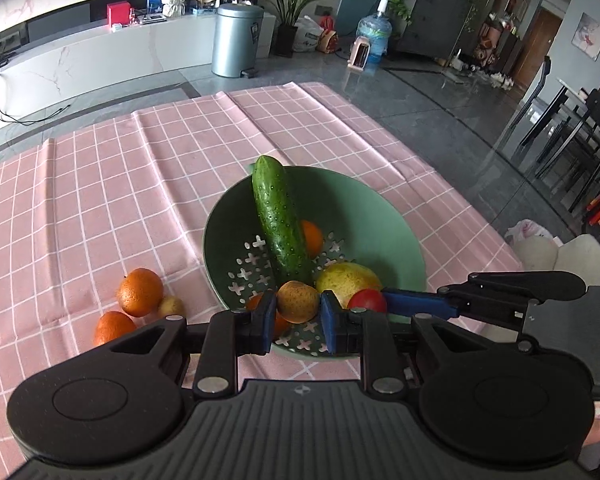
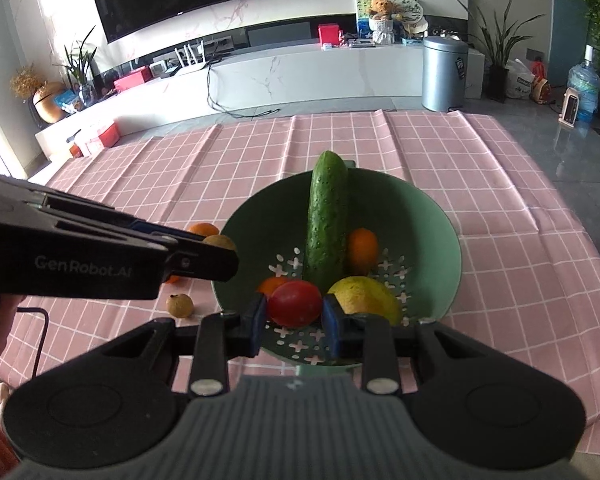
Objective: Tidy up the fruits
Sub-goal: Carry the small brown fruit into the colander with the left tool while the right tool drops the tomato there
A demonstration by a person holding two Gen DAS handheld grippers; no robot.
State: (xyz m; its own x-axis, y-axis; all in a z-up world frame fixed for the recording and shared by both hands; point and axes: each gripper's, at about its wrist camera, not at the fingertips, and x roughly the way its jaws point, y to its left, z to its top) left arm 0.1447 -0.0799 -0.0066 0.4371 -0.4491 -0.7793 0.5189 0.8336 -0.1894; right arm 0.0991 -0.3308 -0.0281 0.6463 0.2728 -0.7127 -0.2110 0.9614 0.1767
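Note:
My left gripper is shut on a small tan fruit and holds it over the near side of the green colander bowl. Just to its right, my right gripper is shut on a red tomato, also above the bowl. Inside the bowl lie a long cucumber, an orange, a second small orange and a yellow fruit. Left of the bowl, two oranges and another small tan fruit rest on the cloth.
A pink checked tablecloth covers the table, creased toward the far edge. Beyond the table are a grey floor, a metal bin and a white low cabinet. Dark chairs stand at the right.

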